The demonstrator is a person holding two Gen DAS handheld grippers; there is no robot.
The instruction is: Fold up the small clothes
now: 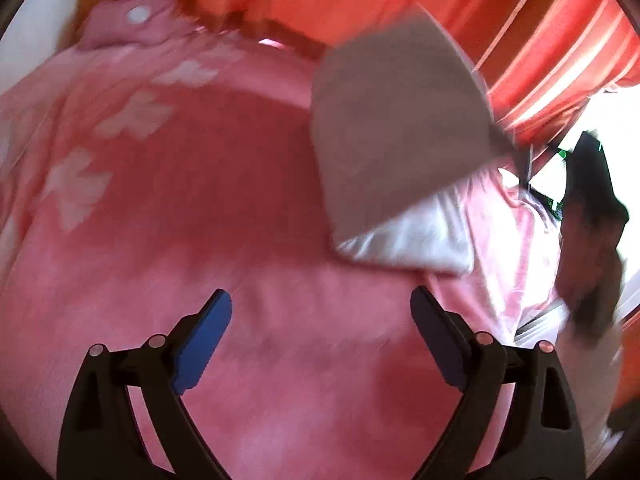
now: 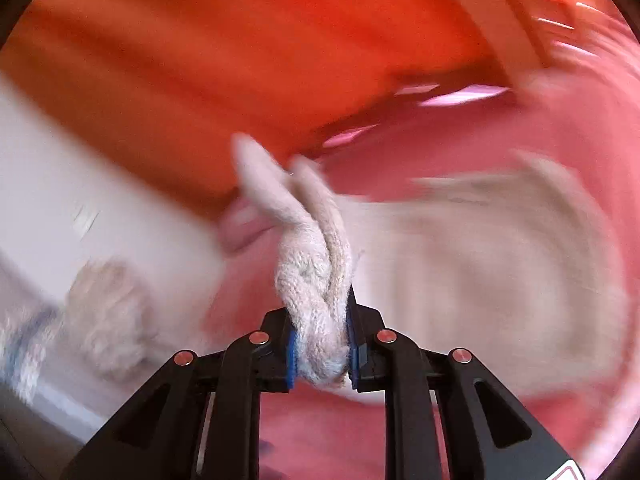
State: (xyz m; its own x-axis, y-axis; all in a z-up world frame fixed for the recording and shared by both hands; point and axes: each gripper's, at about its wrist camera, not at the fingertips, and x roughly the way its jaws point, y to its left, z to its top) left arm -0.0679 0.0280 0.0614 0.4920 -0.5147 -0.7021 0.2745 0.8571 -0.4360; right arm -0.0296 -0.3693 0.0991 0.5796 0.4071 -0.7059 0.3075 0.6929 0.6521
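In the right wrist view my right gripper [image 2: 320, 344] is shut on a bunched cream knitted garment [image 2: 316, 280]. The rest of it trails blurred to the right [image 2: 480, 256] over the pink bedspread [image 2: 440, 152]. In the left wrist view my left gripper [image 1: 320, 320] is open and empty, low over the pink bedspread [image 1: 200, 240]. A beige-grey piece of cloth [image 1: 392, 128] hangs lifted ahead and to the right of it, with a white fold [image 1: 412, 240] at its lower edge. The other gripper [image 1: 592, 232] shows dark at the right edge.
A pink pillow with a white spot [image 1: 132, 20] and white flower print [image 1: 136, 116] lies at the far left. Orange-red striped curtains [image 1: 552, 36] hang behind the bed. A second pale knitted item [image 2: 108, 320] lies at the left on a white surface [image 2: 80, 184].
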